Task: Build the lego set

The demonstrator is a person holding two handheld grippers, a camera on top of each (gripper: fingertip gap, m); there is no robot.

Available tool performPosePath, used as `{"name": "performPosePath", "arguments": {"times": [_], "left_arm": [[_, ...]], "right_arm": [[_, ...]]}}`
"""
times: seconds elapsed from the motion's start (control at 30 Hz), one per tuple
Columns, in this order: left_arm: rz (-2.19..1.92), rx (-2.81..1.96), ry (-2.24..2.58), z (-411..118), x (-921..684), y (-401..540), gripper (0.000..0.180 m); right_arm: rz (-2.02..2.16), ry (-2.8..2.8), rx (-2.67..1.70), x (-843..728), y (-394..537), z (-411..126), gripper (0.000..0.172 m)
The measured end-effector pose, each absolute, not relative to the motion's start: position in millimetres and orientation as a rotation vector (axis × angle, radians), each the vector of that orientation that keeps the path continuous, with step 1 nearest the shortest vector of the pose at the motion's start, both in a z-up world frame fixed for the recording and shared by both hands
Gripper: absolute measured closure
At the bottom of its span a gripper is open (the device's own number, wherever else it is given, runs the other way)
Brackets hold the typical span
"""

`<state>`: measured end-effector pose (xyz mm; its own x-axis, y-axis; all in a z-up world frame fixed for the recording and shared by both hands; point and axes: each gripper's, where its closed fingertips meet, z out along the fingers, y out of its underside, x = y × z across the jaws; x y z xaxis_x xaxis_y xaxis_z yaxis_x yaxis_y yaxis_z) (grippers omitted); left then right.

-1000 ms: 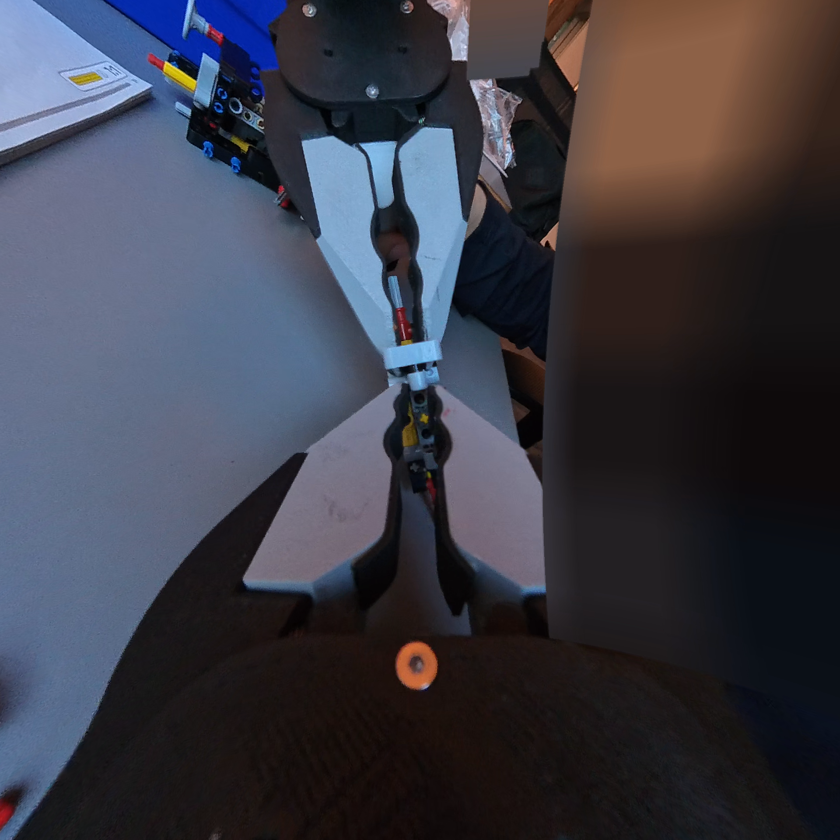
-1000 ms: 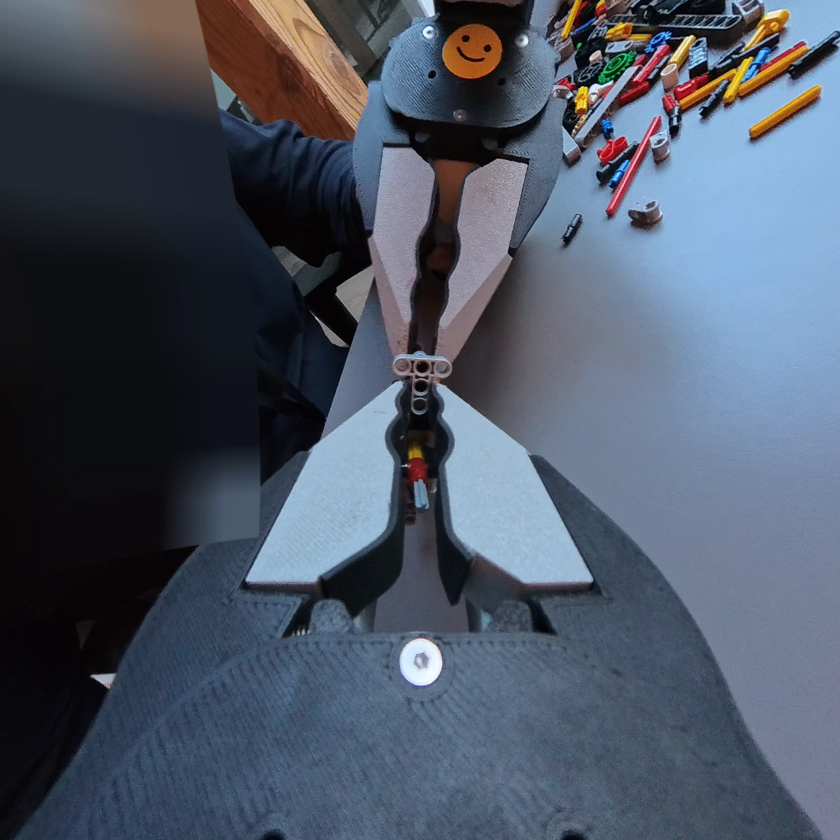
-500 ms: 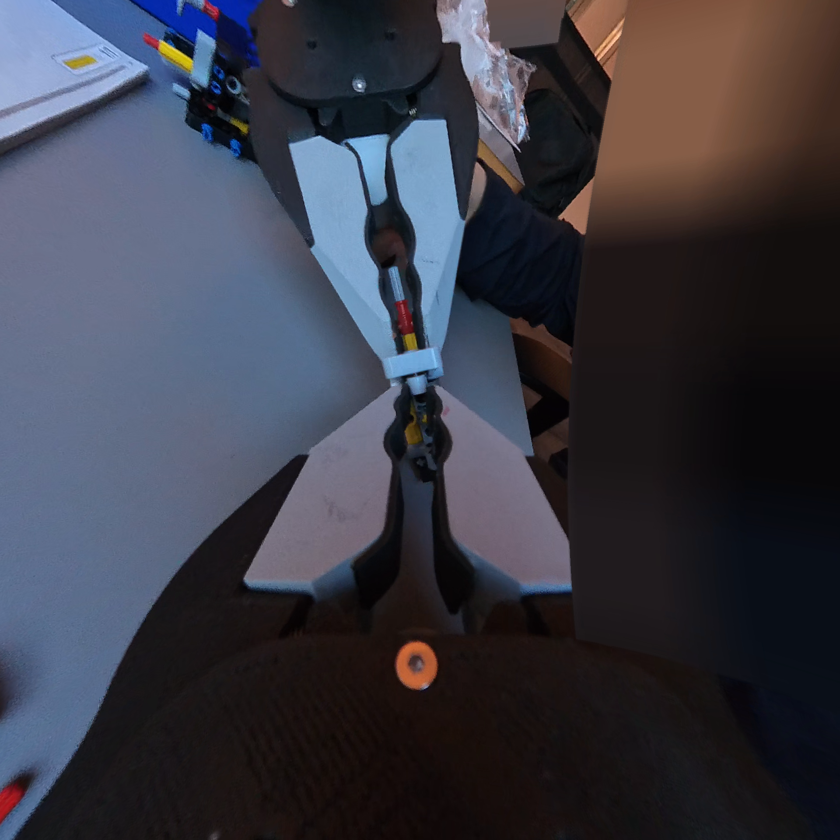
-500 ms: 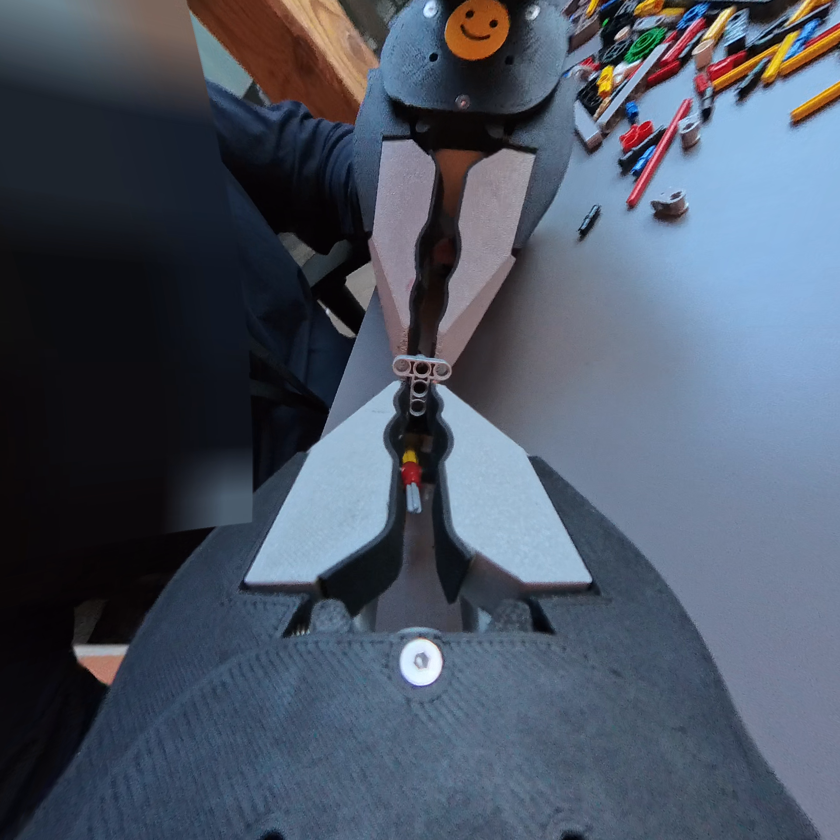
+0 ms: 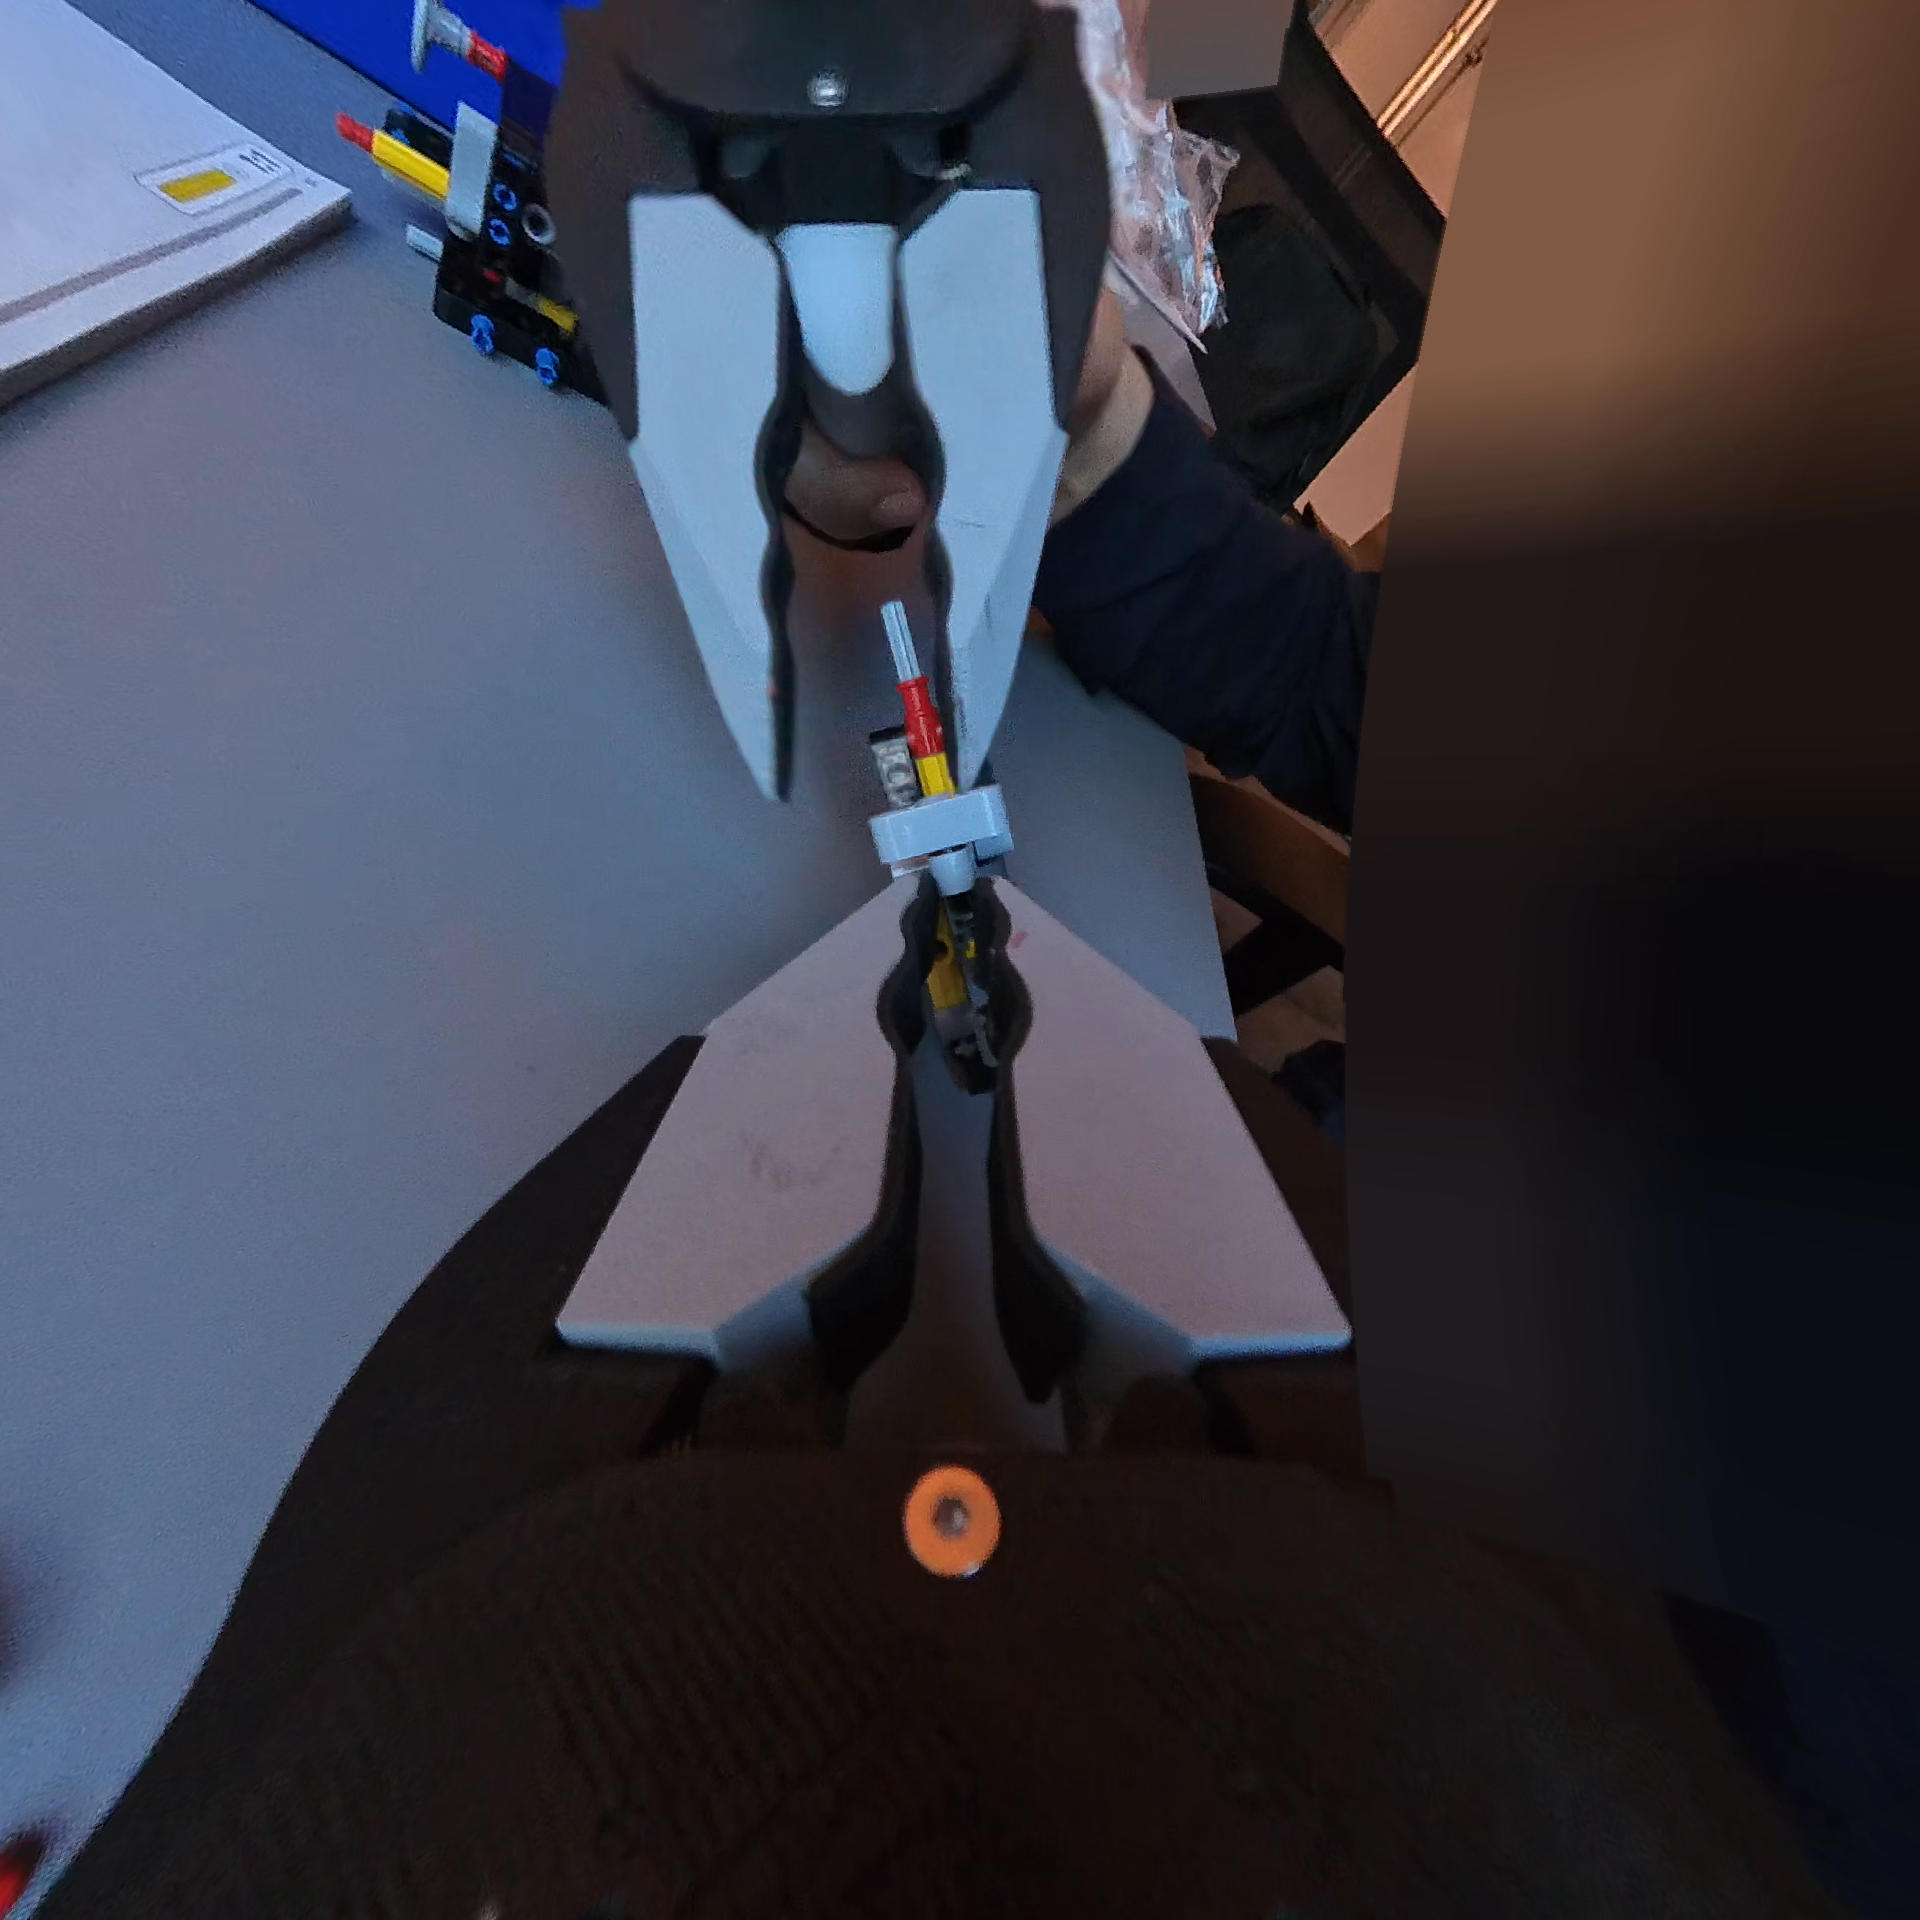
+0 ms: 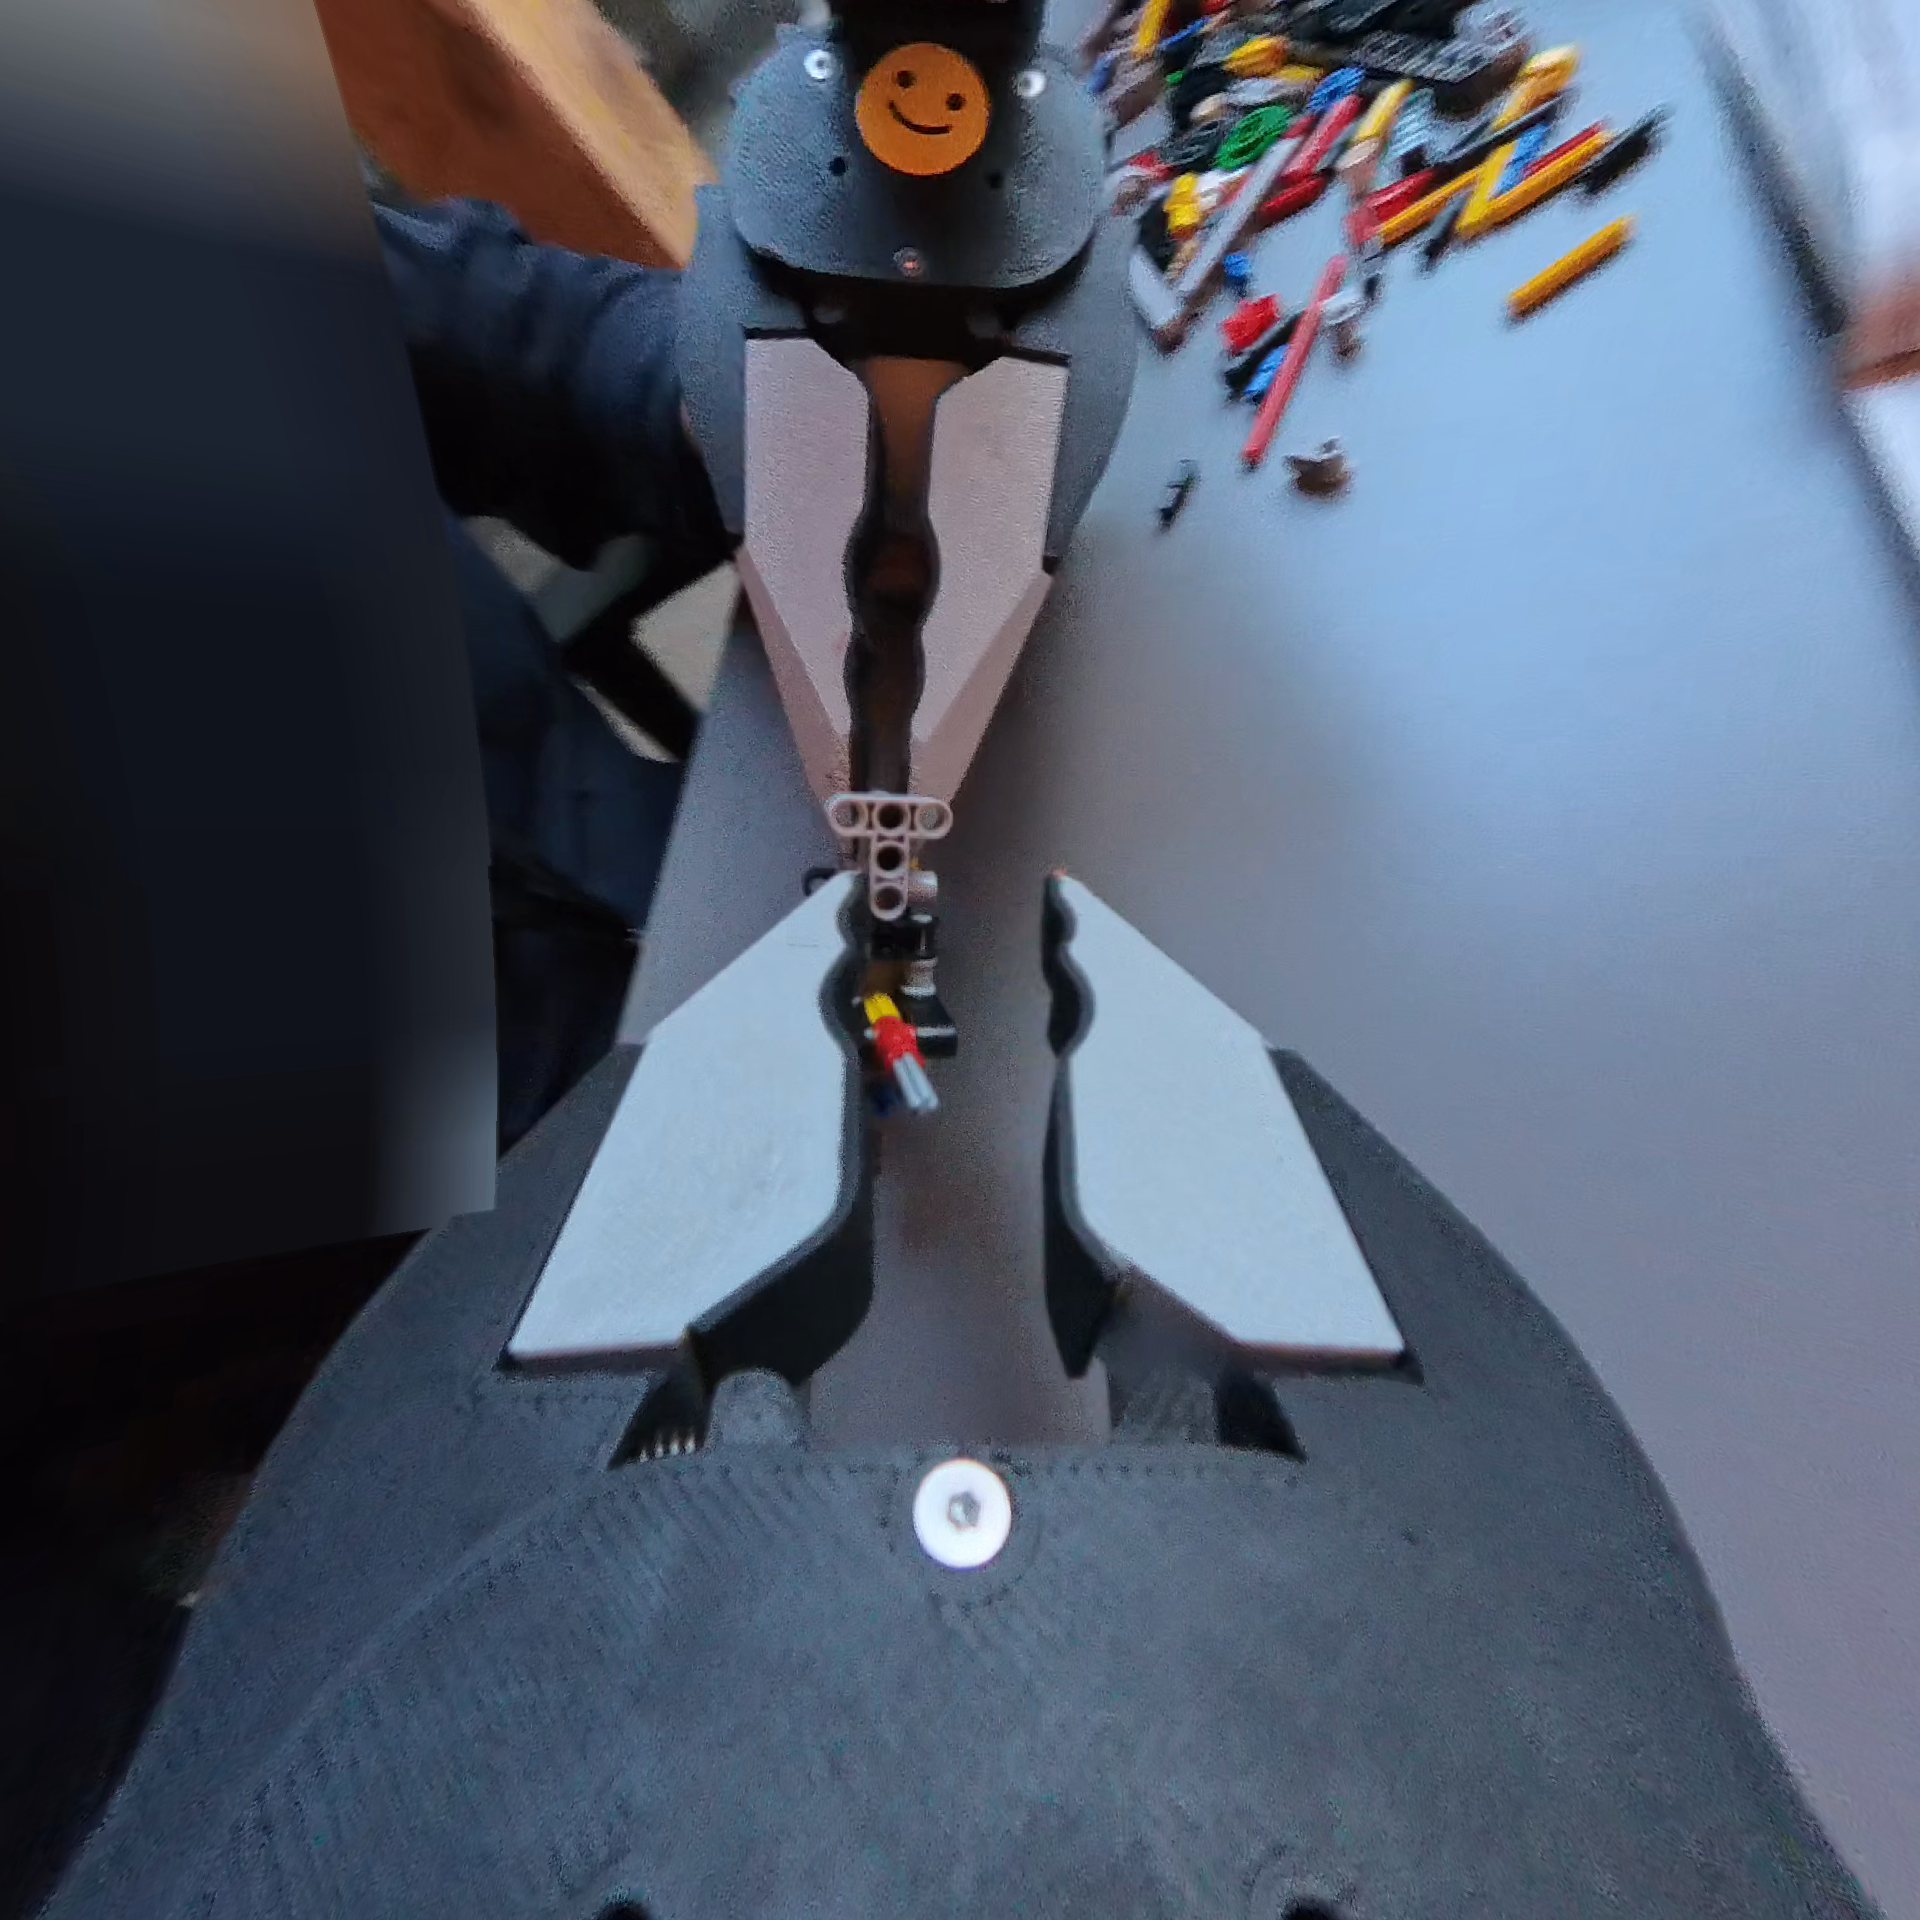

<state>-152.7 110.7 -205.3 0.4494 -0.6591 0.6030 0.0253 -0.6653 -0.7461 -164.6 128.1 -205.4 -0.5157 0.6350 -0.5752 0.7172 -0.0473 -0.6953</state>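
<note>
1. The grey table (image 6: 1558,831) lies under both my grippers, which meet tip to tip near its edge, so the piece between them hangs in the air and not on the surface. One table.

2. I count two grippers. My left gripper (image 5: 951,894) is pinched on the small brick assembly (image 5: 940,821), and its fingers (image 5: 810,1039) press the yellow and black end. That grip alone carries the piece.

3. My right gripper (image 6: 945,894) stands spread. One finger (image 6: 748,1039) lies just beside the assembly's red and yellow axle end, and the other is clear of it, so this gripper holds nothing.

4. A loose pile of coloured bricks (image 6: 1351,156) lies well apart at the far side. The pieces are too many and too blurred to count.

5. One white booklet (image 5: 125,208) and one black half-built model (image 5: 499,260) sit near each other on the table, beyond my grippers.

6. One assembly is held. Its pale T-shaped beam (image 6: 888,842) faces my right camera.
</note>
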Motion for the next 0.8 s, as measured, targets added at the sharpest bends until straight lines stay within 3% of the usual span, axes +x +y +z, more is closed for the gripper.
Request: {"name": "performPosePath", "arguments": {"times": [0.13,0.23,0.33,0.6,0.8], "left_arm": [[-1.264,-1.992,0.414,-204,-163,121,0.176],[-1.255,-2.007,0.377,-206,-166,124,0.175],[-1.233,-1.996,0.329,-205,-171,128,0.176],[-1.272,-1.975,0.278,-202,-173,128,0.175],[-1.331,-1.988,0.355,-202,-169,116,0.175]], "right_arm": [[-1.612,2.361,1.624,-169,128,-190,0.136],[-1.489,2.571,1.812,-181,129,-189,0.152],[-1.245,2.754,1.942,-181,132,-200,0.154],[-1.133,2.757,2.197,-183,129,-206,0.15],[-1.253,2.719,2.129,-182,115,-208,0.153]]}}
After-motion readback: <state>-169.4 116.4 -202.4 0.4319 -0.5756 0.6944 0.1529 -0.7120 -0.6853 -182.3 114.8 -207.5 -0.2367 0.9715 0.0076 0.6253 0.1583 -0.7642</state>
